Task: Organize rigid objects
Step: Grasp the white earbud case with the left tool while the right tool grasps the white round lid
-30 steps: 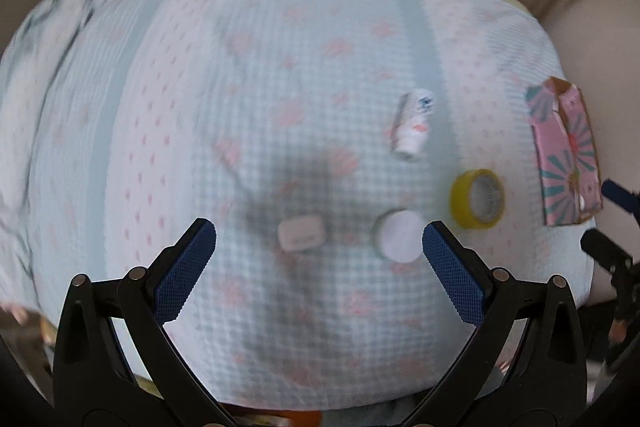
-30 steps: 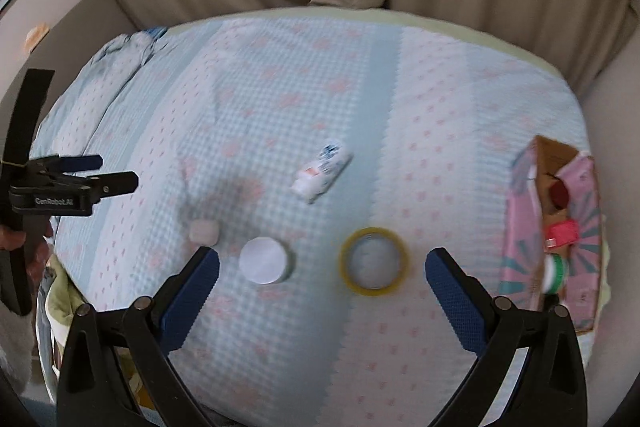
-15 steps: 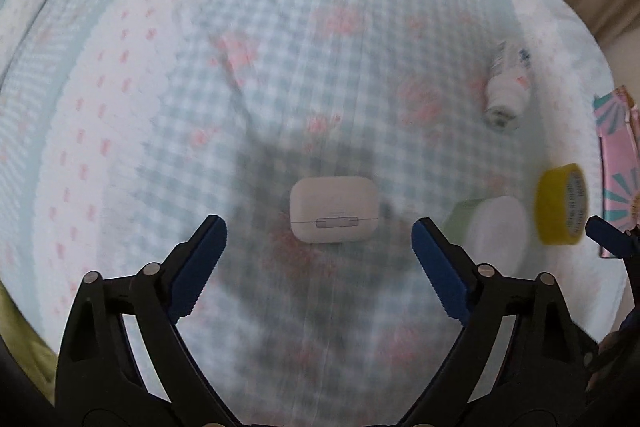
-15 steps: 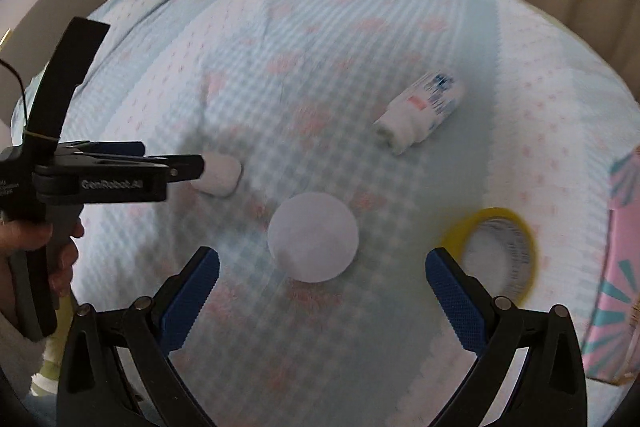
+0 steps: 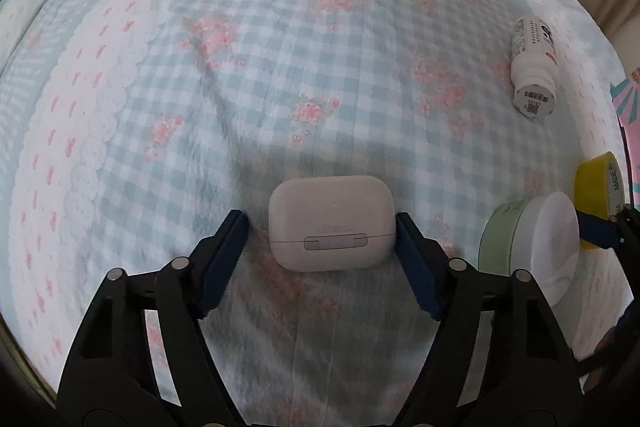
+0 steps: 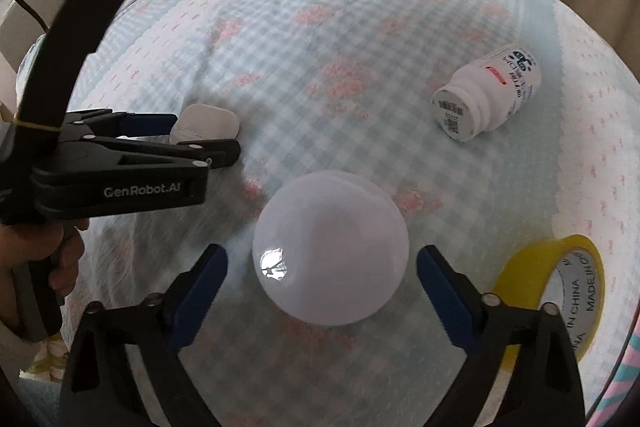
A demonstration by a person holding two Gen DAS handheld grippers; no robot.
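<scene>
- The left claw [image 5: 322, 227] has just been closing around the white earbud case [image 5: 331, 223] on the bed [image 5: 280, 67]; a gap remains on its left.
- The right claw [image 6: 322, 267] has just been closing too, its jaws apart beside the round white-lidded jar [image 6: 330, 253].

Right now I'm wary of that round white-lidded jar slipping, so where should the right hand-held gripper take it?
Grip the round jar across its widest part, on the curved side wall under the white lid, coming straight down from above. It sits flat, lid up, so only the rim offers opposing faces. The right hand-held gripper already straddles it, its jaws just closing, with gaps still visible on both sides.
</scene>
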